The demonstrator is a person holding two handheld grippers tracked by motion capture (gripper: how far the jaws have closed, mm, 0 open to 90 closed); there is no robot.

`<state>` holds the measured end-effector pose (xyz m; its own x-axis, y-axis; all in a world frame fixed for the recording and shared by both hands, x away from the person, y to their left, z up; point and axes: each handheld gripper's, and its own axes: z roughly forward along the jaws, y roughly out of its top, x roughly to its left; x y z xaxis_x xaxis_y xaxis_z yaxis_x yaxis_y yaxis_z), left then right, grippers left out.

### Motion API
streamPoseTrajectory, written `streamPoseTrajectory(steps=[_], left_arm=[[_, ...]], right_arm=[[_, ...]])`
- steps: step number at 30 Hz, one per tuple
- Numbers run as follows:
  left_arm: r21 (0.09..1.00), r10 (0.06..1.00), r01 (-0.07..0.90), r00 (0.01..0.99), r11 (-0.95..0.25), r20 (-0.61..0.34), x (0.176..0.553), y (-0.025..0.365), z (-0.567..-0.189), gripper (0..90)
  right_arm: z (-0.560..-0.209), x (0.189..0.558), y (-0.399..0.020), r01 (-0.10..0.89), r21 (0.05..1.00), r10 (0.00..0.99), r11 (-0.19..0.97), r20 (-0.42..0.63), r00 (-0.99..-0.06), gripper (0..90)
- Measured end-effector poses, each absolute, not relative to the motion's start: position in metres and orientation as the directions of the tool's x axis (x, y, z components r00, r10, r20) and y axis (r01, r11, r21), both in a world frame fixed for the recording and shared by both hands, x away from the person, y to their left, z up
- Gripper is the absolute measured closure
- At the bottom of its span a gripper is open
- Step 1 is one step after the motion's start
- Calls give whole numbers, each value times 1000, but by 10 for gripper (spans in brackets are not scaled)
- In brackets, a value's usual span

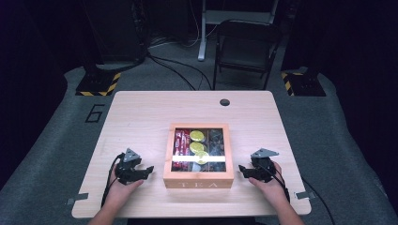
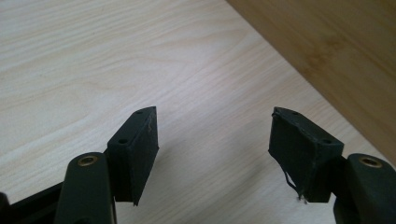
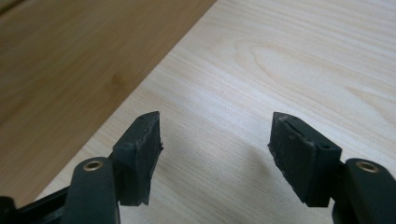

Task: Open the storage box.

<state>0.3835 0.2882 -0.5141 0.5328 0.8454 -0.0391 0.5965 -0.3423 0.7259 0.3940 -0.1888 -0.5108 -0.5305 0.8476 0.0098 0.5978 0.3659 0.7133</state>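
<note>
Both jaws stand wide, empty: the left gripper [image 1: 146,171] and right gripper [image 1: 244,169] flank the wooden tea box [image 1: 199,155] between them — likely to grip its sides squarely, evenly.

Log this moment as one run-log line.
left claw: open, empty | right claw: open, empty | tea box: between them, untouched, lid shut

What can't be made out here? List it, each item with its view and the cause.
- Contents of the tea box, high view: red packets and yellow rounds show, but too small to identify; the right compartment is dark.
- A bright glare strip across the box's window hides what lies under it.
- Box in the left gripper view and the right gripper view: cut off by the frame edge, a plain wooden side.
</note>
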Motion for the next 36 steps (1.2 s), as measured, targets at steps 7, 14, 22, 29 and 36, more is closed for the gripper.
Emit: streamPoseTrajectory(steps=[7, 14, 22, 29, 36], left_arm=[[761, 829, 568, 555, -314, -72, 375, 280, -500, 353], [771, 821, 562, 563, -301, -90, 367, 278, -489, 358], [778, 814, 561, 569, -283, -114, 361, 275, -481, 358], [791, 788, 534, 606, -299, -111, 354, 266, -472, 358], [801, 763, 509, 638, -314, -107, 348, 259, -462, 358]], right_arm=[[-500, 387, -189, 576, 742, 843, 342, 29, -538, 390], [-488, 379, -185, 539, 759, 830, 366, -4, -557, 407], [-478, 372, -178, 522, 773, 811, 361, 16, -585, 416], [-468, 364, -176, 507, 789, 802, 346, 32, -597, 416], [-458, 356, -173, 486, 807, 798, 336, 30, -602, 414]])
